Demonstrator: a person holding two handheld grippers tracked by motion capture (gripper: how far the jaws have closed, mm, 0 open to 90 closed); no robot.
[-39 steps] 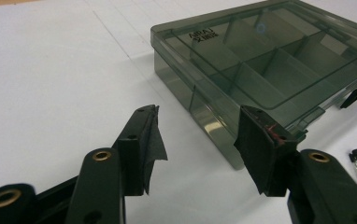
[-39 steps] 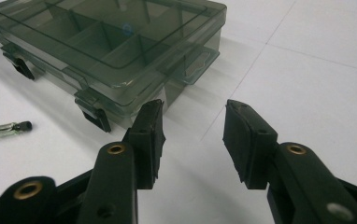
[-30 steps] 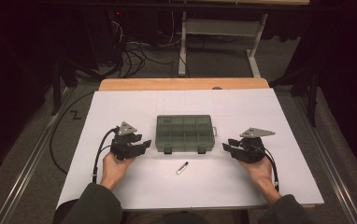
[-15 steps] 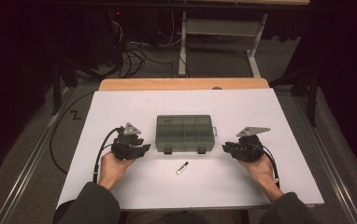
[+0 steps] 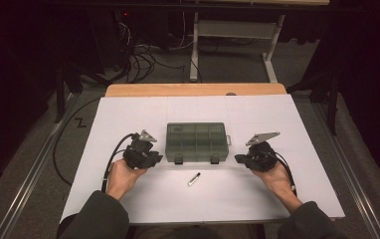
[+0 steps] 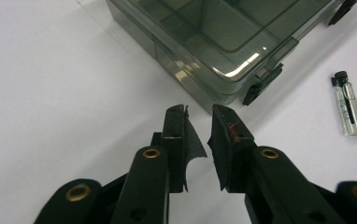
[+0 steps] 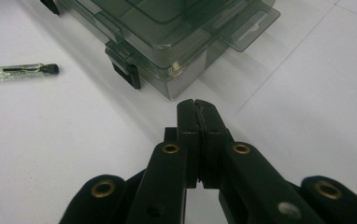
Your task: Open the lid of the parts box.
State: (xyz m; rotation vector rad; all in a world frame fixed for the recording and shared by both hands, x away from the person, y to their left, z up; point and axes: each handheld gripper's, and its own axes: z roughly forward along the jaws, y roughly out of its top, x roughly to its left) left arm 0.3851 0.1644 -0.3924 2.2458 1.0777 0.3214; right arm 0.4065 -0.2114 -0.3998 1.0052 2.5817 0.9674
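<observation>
A closed, smoky-green clear compartment box (image 5: pixel 196 142) lies in the middle of the white table (image 5: pixel 128 114), latches toward me. A small glass vial with a black cap (image 5: pixel 194 179) lies on the sheet just in front of it. My left gripper (image 5: pixel 155 159) rests left of the box; in the left gripper view its jaws (image 6: pixel 198 112) have just been closing to a narrow gap with nothing between them, the box (image 6: pixel 214 37) and vial (image 6: pixel 349 109) ahead. My right gripper (image 5: pixel 238 158) sits right of the box; its jaws (image 7: pixel 195 103) have just closed together, empty, near the box corner (image 7: pixel 167 28) and vial (image 7: pixel 22 71).
A wooden strip (image 5: pixel 193 89) edges the table's far side. Beyond it are cables on the floor (image 5: pixel 138 55) and a white metal stand (image 5: pixel 233 35). Metal rails (image 5: pixel 29 179) run along both sides of the table.
Both grippers' jaws have narrowed since a second ago, the right pair fully together. Both hands stay in nearly the same spots, and the box and vial have not moved.
</observation>
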